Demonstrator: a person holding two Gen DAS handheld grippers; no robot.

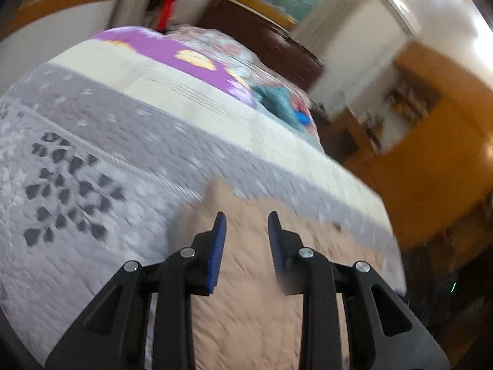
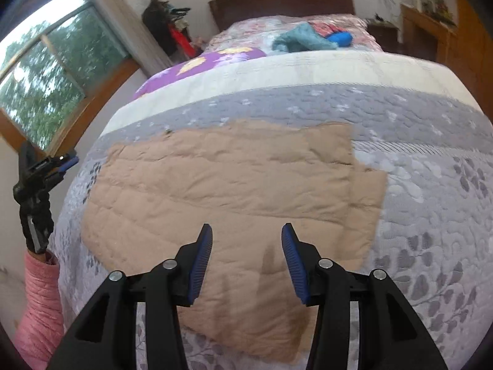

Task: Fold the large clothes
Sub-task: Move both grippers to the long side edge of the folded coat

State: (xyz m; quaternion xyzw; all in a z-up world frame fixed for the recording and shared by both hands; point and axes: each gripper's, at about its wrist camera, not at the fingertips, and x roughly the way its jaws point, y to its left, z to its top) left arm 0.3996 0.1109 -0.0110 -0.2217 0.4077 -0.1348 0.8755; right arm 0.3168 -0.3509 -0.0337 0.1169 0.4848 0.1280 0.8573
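Note:
A tan quilted garment [image 2: 231, 178] lies flat on the grey leaf-patterned bedspread [image 2: 431, 185], folded into a rough rectangle with a lower layer sticking out at its right side [image 2: 366, 209]. My right gripper [image 2: 247, 228] hovers above its near part, open, with nothing between the blue pads. In the left wrist view, which is motion-blurred, my left gripper [image 1: 246, 215] is open over a corner of the garment [image 1: 246, 293] with nothing between its pads. The right wrist view also shows the left gripper [image 2: 69, 160], raised beside the bed's left edge and held by an arm in a pink sleeve [image 2: 40, 293].
A purple flowered blanket [image 2: 200, 64], a teal cloth [image 2: 302, 41] and a blue item [image 2: 340, 38] lie toward the dark wooden headboard [image 2: 277, 0]. A window [image 2: 46, 71] is on the left wall. Wooden furniture [image 1: 431, 154] stands past the bed's right edge.

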